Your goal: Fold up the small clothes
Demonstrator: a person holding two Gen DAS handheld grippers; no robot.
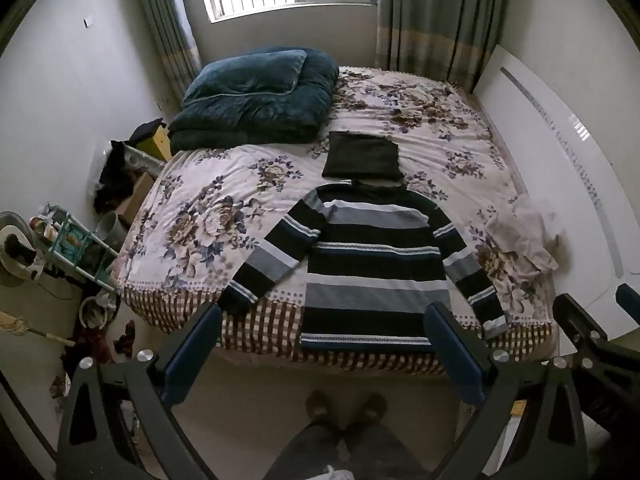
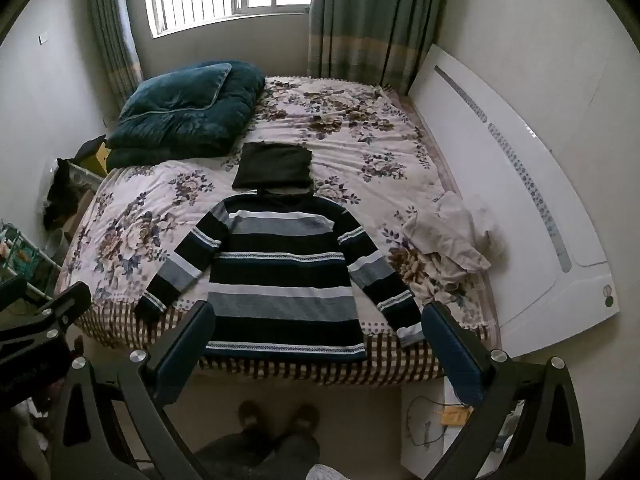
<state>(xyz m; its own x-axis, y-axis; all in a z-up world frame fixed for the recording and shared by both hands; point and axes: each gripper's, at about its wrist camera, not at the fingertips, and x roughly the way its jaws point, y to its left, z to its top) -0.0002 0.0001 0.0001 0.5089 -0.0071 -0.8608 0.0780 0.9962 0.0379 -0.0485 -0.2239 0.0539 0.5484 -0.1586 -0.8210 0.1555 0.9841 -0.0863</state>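
A striped sweater (image 1: 372,268) (image 2: 280,272) in black, grey and white lies flat on the bed, sleeves spread, hem at the near edge. Behind its collar rests a folded dark garment (image 1: 362,158) (image 2: 274,168). A crumpled pale garment (image 1: 520,236) (image 2: 448,236) sits near the bed's right side. My left gripper (image 1: 324,344) hangs open above the bed's near edge, nothing between its blue pads. My right gripper (image 2: 320,344) is open too, held above the hem, holding nothing. Each gripper shows at the edge of the other's view.
The bed (image 1: 224,208) (image 2: 360,136) has a floral sheet with a checked border. A folded teal quilt (image 1: 256,96) (image 2: 184,108) lies at its far left. A white headboard (image 1: 560,168) (image 2: 520,200) runs along the right. Cluttered racks (image 1: 60,248) stand on the left. A person's feet (image 1: 344,404) are below.
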